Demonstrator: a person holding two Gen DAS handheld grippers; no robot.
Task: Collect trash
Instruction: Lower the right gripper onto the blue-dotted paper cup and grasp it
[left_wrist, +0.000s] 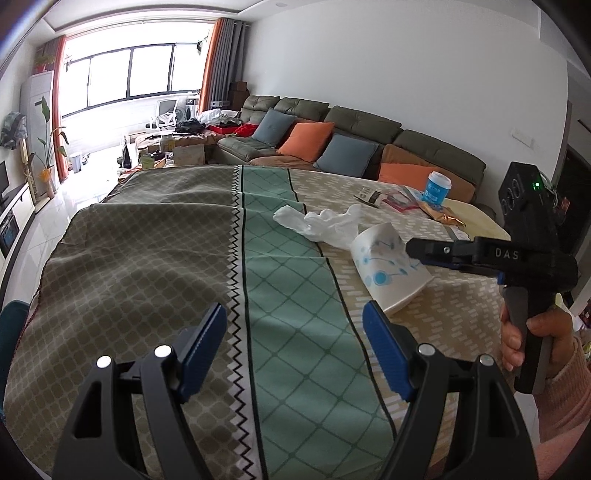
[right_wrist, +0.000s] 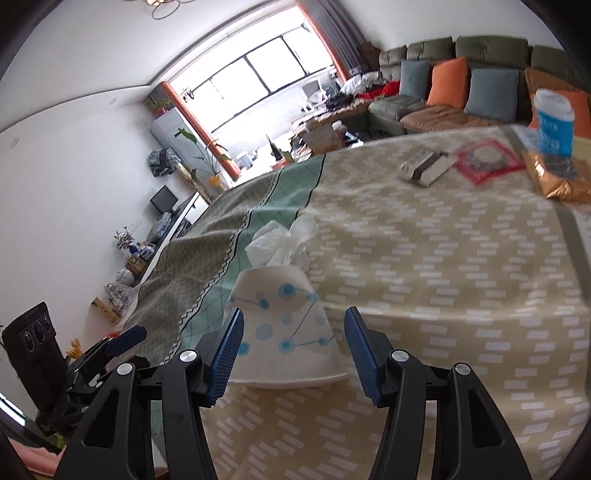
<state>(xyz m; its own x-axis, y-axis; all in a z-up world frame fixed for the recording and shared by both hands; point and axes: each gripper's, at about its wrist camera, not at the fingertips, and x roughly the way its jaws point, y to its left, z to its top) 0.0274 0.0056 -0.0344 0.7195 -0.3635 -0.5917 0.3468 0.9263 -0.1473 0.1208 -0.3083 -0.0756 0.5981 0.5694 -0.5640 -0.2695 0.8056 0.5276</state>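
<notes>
A squashed white paper cup with blue dots (right_wrist: 284, 328) lies on its side on the tablecloth, also in the left wrist view (left_wrist: 388, 269). A crumpled white plastic bag (left_wrist: 321, 221) lies just beyond it, also in the right wrist view (right_wrist: 280, 240). My right gripper (right_wrist: 293, 354) is open, its blue pads on either side of the cup's wide end, not touching. It shows from the side in the left wrist view (left_wrist: 417, 248). My left gripper (left_wrist: 295, 347) is open and empty over the green stripe, left of the cup.
Further back on the table lie a flat carton (right_wrist: 424, 166), a red packet (right_wrist: 487, 157), a gold foil bag (right_wrist: 557, 177) and an upright blue cup (right_wrist: 554, 122). A sofa with cushions (left_wrist: 332, 140) stands behind. The table edge (left_wrist: 55, 251) drops at left.
</notes>
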